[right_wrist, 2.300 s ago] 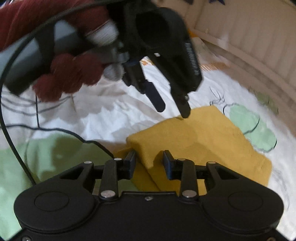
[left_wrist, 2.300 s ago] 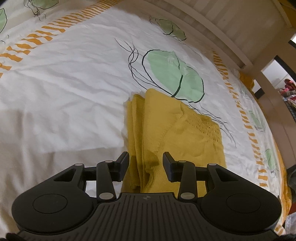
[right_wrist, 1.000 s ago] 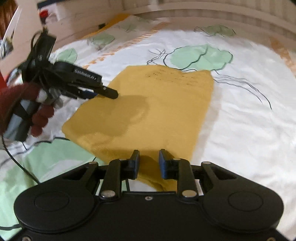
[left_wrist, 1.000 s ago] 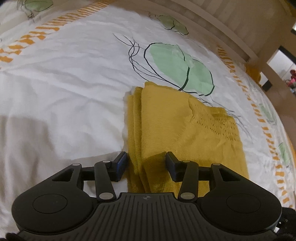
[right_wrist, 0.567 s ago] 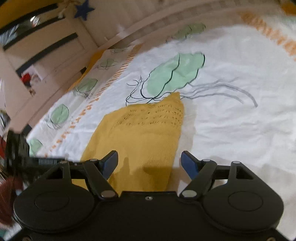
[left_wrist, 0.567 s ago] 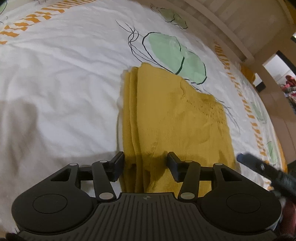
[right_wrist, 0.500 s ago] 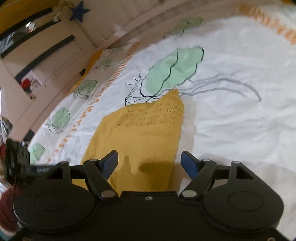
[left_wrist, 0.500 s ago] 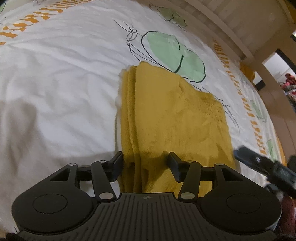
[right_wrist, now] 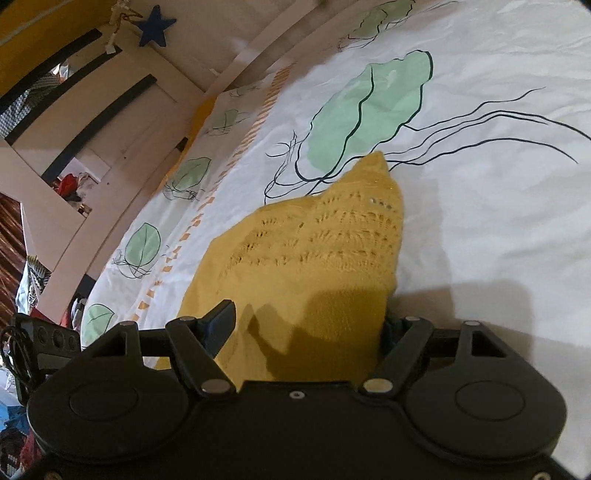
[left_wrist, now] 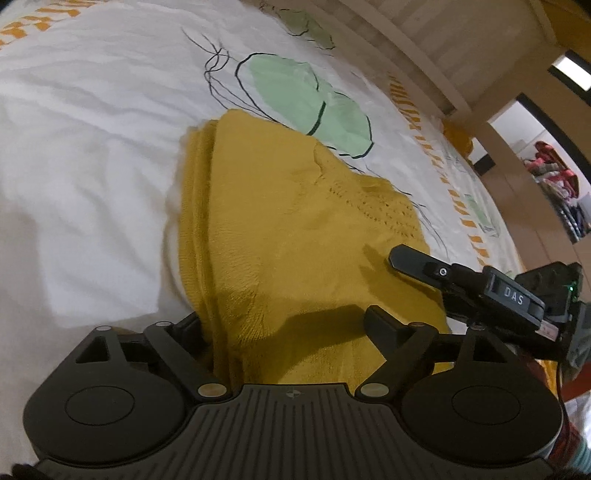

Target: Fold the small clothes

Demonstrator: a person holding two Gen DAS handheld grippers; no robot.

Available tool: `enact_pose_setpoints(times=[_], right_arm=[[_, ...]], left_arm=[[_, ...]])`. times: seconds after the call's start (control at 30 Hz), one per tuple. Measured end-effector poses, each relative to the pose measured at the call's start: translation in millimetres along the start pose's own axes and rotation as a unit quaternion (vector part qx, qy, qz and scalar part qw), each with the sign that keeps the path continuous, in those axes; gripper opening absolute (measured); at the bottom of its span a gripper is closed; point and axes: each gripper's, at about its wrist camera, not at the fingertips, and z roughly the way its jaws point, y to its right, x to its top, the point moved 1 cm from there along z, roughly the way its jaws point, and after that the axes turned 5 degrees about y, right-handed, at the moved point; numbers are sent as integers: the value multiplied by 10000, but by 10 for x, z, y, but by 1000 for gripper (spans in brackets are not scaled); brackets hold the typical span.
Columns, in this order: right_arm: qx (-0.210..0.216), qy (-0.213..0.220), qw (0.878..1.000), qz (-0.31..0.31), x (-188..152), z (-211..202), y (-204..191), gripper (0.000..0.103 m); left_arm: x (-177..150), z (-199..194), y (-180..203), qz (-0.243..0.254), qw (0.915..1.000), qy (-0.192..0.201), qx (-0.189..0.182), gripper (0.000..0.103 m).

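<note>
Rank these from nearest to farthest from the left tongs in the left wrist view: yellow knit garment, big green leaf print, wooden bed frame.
1. yellow knit garment, between the opening left tongs.
2. big green leaf print, just beyond it.
3. wooden bed frame, along the bed's far edge.

A big white sheet (left_wrist: pixel 92 155) with green leaves

The sheet has a big green leaf (left_wrist: pixel 306 103) drawn on it with thin black lines. Orange stripes (left_wrist: pixel 417 114) run along the sheet's far edge. A pale wood rail (left_wrist: pixel 406 44) stands just past that edge. In the right view, a blue star (right_wrist: pixel 154 25) hangs high above the sheet. Some clothes (left_wrist: pixel 554 181) lie far off, past the rail.
</note>
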Motion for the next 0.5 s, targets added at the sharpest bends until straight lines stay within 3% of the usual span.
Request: enact_pose_setpoints(times=[0.07, 0.13, 0.2, 0.23, 0.3, 0.4, 0.5], right_arm=[[54, 24, 10000, 28, -5, -15, 16, 76], [82, 64, 9999, 96, -14, -48, 54, 69], [-84, 62, 9996, 253, -14, -73, 114, 41], [-86, 18, 9993, 368, -18, -73, 159, 41], [-9, 53, 9988, 486, -25, -98, 199, 36], [-83, 30, 9981, 610, -18, -167, 164, 34], [-197, 6, 9980, 599, -6, -320, 118, 33]], left_arm=[[-31, -27, -13, 80, 9999, 49, -53, 81], [-61, -73, -33, 179, 9998, 116, 53, 59], [-72, -125, -102, 63, 9999, 144, -37, 29], [-71, -133, -156, -139, 9996, 92, -227, 24], [-77, -142, -183, -349, 9989, 31, -320, 22], [-101, -193, -20, -83, 9998, 38, -147, 21], [-161, -262, 94, -201, 9994, -33, -291, 21]])
